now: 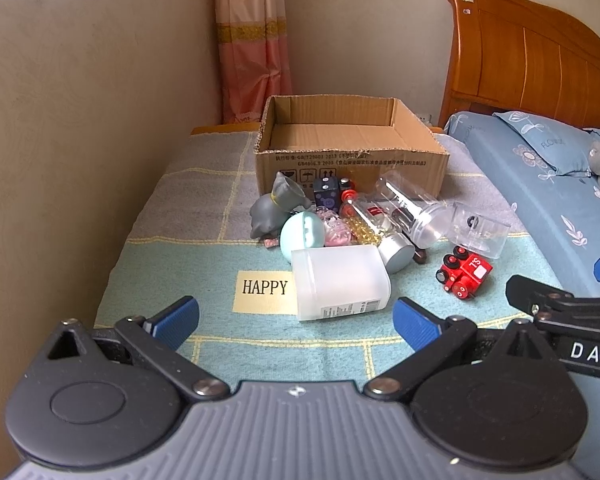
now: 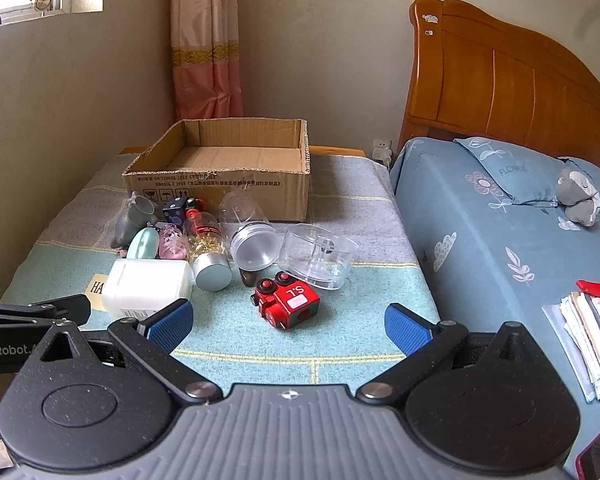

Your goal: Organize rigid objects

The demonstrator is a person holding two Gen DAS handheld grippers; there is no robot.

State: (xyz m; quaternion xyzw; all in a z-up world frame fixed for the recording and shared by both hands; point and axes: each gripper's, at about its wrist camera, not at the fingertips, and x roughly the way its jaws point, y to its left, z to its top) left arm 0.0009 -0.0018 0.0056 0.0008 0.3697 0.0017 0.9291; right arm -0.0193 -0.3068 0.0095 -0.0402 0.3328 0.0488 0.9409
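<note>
Clutter sits mid-frame before the empty cardboard box (image 1: 352, 152). Left gripper (image 1: 296, 318) and right gripper (image 2: 288, 322) gape wide, holding nothing. Risk: nudging the white bottle (image 1: 340, 284) could roll the clear jar (image 2: 256, 246), which perhaps rests loosely, off the blanket (image 2: 340, 316).

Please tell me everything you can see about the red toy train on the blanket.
The red toy train looks like painted wood, a small blocky engine with black wheels and red round knobs on top. A white label with letters is on its cab. It lies tipped over on the green checked blanket, alone, apart from the pile. The clear plastic container lies just behind it. Neither gripper touches it.
</note>
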